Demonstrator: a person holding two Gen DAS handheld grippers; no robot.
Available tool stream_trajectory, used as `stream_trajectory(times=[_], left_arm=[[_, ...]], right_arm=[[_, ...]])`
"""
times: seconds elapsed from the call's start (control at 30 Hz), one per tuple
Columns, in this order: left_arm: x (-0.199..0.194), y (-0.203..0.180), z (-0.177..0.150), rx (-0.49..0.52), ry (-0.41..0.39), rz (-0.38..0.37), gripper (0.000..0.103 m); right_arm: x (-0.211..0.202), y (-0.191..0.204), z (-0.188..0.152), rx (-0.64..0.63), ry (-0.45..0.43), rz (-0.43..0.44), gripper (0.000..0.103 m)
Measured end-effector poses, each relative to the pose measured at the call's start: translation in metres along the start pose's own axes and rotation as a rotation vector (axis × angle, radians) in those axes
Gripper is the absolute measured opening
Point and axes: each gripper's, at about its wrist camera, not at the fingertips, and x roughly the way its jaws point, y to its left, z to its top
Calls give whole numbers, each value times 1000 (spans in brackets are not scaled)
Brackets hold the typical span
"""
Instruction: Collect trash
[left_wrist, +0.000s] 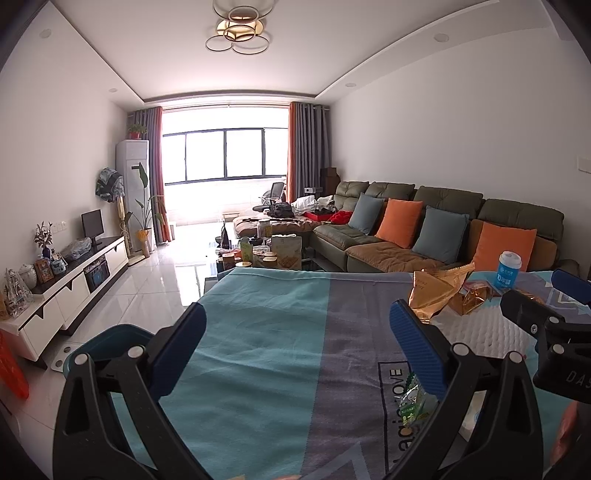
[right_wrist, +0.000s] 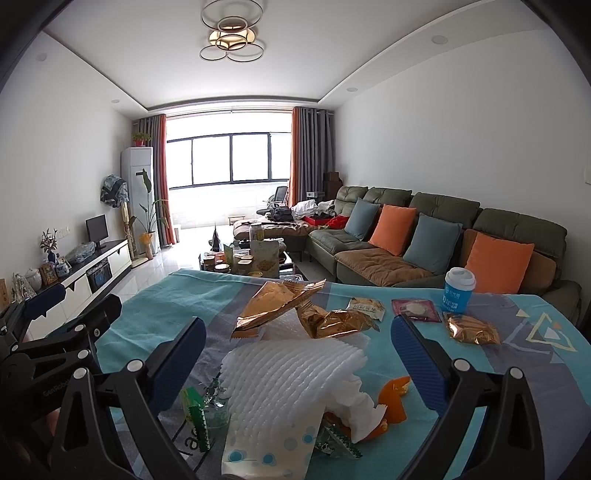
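Observation:
Trash lies on a table under a teal and grey cloth (right_wrist: 155, 314). In the right wrist view there is white foam wrap (right_wrist: 295, 373), gold snack bags (right_wrist: 277, 299) (right_wrist: 340, 321) (right_wrist: 471, 328), a green clear wrapper (right_wrist: 207, 410), an orange scrap (right_wrist: 395, 398), small packets (right_wrist: 365, 306) (right_wrist: 415, 309) and a blue paper cup (right_wrist: 458, 291). My right gripper (right_wrist: 297, 345) is open above the foam wrap. My left gripper (left_wrist: 297, 323) is open over bare cloth (left_wrist: 258, 332), left of the trash; a green wrapper (left_wrist: 415, 400) lies by its right finger.
A teal bin rim (left_wrist: 110, 338) sits at the table's left edge by the left gripper. Beyond the table stand a cluttered coffee table (right_wrist: 240, 258), a green sofa with cushions (right_wrist: 424, 236) on the right and a TV cabinet (left_wrist: 74, 280) on the left.

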Motion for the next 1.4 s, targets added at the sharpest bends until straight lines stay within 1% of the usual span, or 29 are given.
stream_trajectory(times=[0.13,0.87,1.4], left_arm=[[-4,0,1,2,-6,0,98],[6,-1,-1,0,-3,4,98],[2,-2,-2,-1,-7,6,98]], right_arm=[[0,-1,0,2,0,0,97],[0,-4,-3,10,1,0,97],[0,-5,-4,15,3,-7,97]])
